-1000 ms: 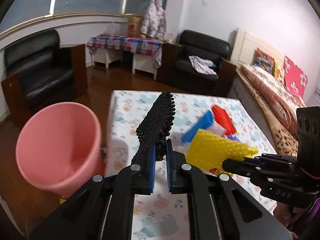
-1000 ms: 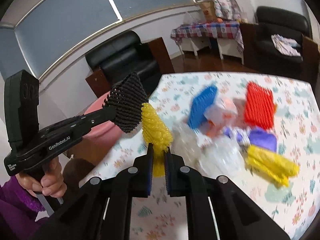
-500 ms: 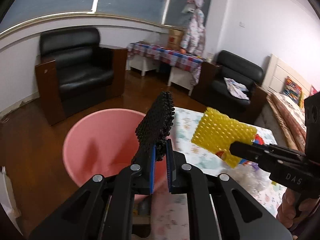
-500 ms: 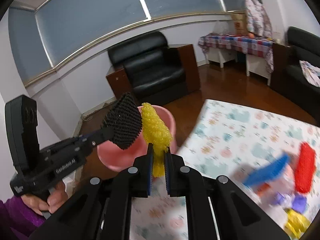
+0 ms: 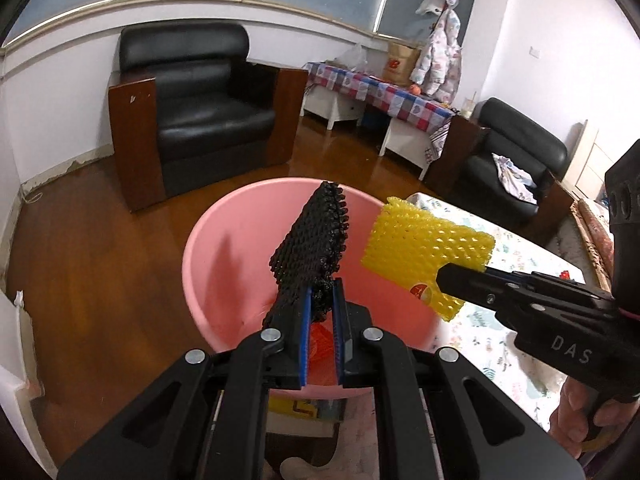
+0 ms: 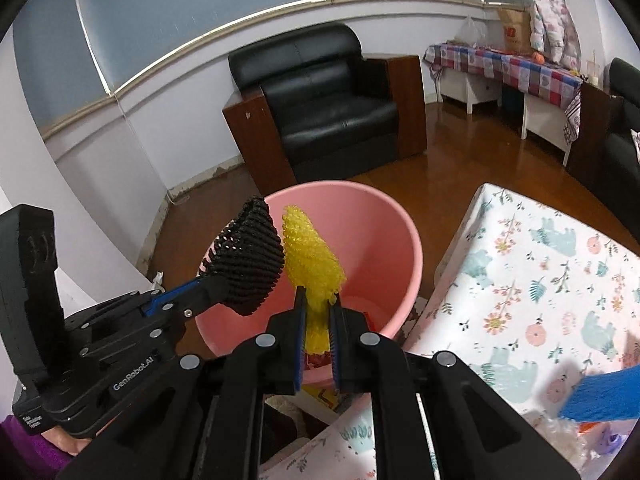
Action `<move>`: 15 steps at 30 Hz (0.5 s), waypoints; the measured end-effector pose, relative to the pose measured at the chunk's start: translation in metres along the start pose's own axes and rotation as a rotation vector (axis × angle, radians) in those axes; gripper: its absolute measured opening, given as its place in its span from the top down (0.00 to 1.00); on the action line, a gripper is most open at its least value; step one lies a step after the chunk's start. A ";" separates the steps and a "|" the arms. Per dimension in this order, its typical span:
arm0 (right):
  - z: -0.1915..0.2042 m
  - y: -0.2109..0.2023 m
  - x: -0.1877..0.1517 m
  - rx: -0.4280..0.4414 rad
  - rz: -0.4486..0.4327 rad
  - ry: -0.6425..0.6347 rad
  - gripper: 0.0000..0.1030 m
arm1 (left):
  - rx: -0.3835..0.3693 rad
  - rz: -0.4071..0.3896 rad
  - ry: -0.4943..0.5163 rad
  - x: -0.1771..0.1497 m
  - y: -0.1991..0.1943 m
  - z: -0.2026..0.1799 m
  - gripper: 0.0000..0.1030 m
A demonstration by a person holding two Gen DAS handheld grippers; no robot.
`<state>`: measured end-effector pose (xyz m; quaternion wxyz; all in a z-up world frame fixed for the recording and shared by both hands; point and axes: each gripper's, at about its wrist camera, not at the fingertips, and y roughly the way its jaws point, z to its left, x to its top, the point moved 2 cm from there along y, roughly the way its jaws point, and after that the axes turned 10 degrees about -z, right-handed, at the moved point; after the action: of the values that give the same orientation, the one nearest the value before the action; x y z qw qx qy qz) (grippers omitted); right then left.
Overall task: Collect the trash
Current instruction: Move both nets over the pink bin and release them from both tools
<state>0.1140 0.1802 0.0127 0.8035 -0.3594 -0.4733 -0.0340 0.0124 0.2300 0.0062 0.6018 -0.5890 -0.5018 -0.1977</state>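
While both grippers hang over the pink bin, each one carries a single piece of foam netting. The left gripper is clamped on one black foam net, and the right gripper is clamped on one yellow foam net.

Count: one bin, two grippers, two held nets. One blue foam net lies on the floral-cloth table, to the right of the bin, beside some clear plastic at the frame edge. One black armchair stands beyond the bin on the wooden floor.

Orientation: the black net's long axis runs forward and upward from the left fingers, tilted slightly to the right, with its free end above the bin's opening. The yellow net's long axis likewise runs up and away from the right fingers, leaning left toward the black net. In the right wrist view the two nets sit just beside each other; whether they touch cannot be told.

Inside the bin, near its bottom, something red-orange is partly visible between the left fingers.
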 end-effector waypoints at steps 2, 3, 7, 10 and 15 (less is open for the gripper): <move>0.000 0.011 -0.001 -0.008 0.014 0.007 0.91 | 0.004 0.007 -0.004 -0.002 0.002 0.004 0.91; 0.000 0.014 -0.001 -0.008 0.018 0.010 0.91 | 0.008 0.009 -0.007 -0.002 0.004 0.005 0.91; 0.000 0.024 -0.007 -0.009 0.041 0.014 0.85 | 0.015 0.024 -0.024 -0.003 0.009 0.008 0.90; -0.002 0.028 -0.007 -0.007 0.044 0.025 0.58 | 0.022 0.027 -0.040 -0.002 0.011 0.010 0.81; -0.004 0.024 -0.009 -0.005 0.033 0.030 0.57 | 0.011 0.025 -0.059 -0.001 0.011 0.011 0.68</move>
<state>0.1217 0.1927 -0.0081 0.8100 -0.3687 -0.4552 -0.0276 0.0168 0.2422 -0.0021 0.5923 -0.5975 -0.5131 -0.1701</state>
